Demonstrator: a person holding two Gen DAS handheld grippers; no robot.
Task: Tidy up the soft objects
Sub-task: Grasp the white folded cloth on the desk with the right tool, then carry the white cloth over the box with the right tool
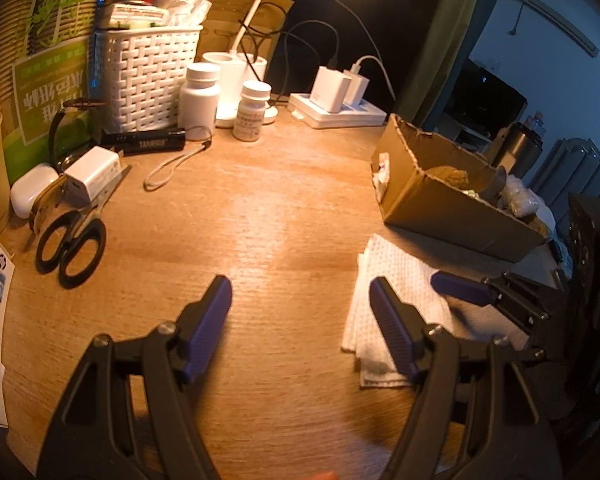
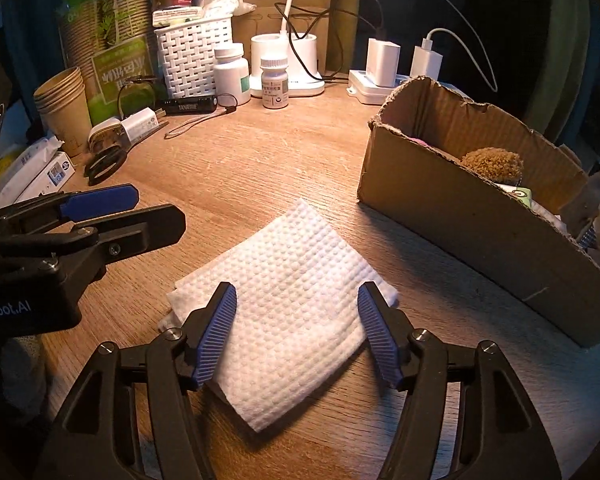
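Observation:
A folded white textured cloth (image 2: 296,304) lies flat on the wooden desk; it also shows in the left wrist view (image 1: 396,280). My right gripper (image 2: 298,332) is open, its jaws spread over the cloth's near half, one on each side. My left gripper (image 1: 302,328) is open and empty above bare desk, just left of the cloth; it shows in the right wrist view (image 2: 112,208). An open cardboard box (image 2: 472,208) stands to the right, holding a brown fuzzy ball (image 2: 494,166) and other soft items.
At the back stand a white woven basket (image 2: 194,56), two white pill bottles (image 2: 232,74), a lamp base (image 2: 286,68) and a power strip with chargers (image 2: 380,80). Scissors (image 1: 70,248), a black flashlight (image 1: 144,142) and paper cups (image 2: 62,108) lie at the left.

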